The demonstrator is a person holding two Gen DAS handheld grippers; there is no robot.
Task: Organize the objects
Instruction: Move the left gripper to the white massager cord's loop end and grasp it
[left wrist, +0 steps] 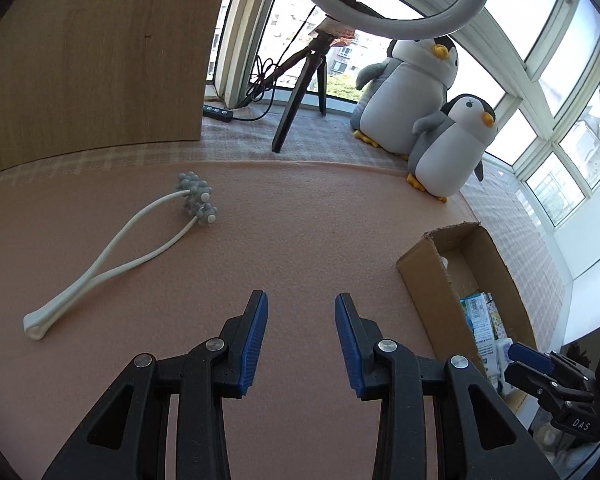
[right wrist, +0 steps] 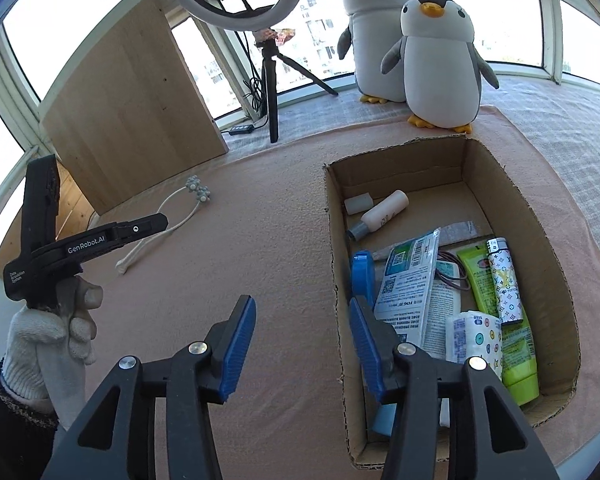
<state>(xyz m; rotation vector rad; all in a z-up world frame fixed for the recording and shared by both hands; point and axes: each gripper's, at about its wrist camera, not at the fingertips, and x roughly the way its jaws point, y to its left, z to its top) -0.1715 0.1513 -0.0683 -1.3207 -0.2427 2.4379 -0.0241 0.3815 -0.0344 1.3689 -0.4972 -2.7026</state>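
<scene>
While both grippers, left [left wrist: 301, 312] and right [right wrist: 302, 316], hover wide open and empty over the pink mat [left wrist: 300, 220] by bright windows [left wrist: 556, 92], only the right view shows the box [right wrist: 334, 240] contents

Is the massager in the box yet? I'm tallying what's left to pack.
No, the massager lies on the pink mat, well apart from the box, and neither gripper holds it.

Bare pink mat [left wrist: 300, 232] lies open ahead of both grippers. The roller massager [left wrist: 140, 240] lies far left, the cardboard box [right wrist: 556, 280] blocks the right, nearly full. Far back, tripod [right wrist: 270, 92], wooden board [right wrist: 132, 100] and two plush penguins [right wrist: 440, 64] close the edge
</scene>
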